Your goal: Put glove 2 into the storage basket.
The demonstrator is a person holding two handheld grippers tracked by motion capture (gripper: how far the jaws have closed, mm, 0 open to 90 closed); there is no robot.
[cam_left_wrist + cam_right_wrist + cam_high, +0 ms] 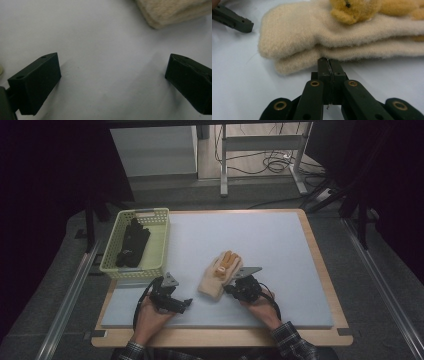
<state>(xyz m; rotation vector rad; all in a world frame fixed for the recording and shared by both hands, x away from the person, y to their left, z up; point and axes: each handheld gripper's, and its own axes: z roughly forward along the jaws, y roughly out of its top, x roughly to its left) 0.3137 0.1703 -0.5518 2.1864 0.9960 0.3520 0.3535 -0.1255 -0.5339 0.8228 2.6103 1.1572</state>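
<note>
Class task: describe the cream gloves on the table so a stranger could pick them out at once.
Start at the pale blue mat covering the table. Near its front edge lies the cream glove pair, fluffy and stacked, with orange fingers, unlike the black gloves in the yellow basket.

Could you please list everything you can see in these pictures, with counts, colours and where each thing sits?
cream gloves: a stacked pair, cream fleece with a tan bear figure on top, near the front middle of the mat.
basket: one, pale yellow plastic, on the mat's far left corner.
black gloves: apparently a pair, lying inside the basket.
mat: one, pale blue-grey, covering the table.
table: one, light wood edge showing around the mat.
metal frame: one, grey, on the floor behind the table, with cables.
left gripper: one, black, jaws open over bare mat, left of the cream gloves.
right gripper: one, black, jaws shut and empty, tips at the lower glove's edge.
</note>
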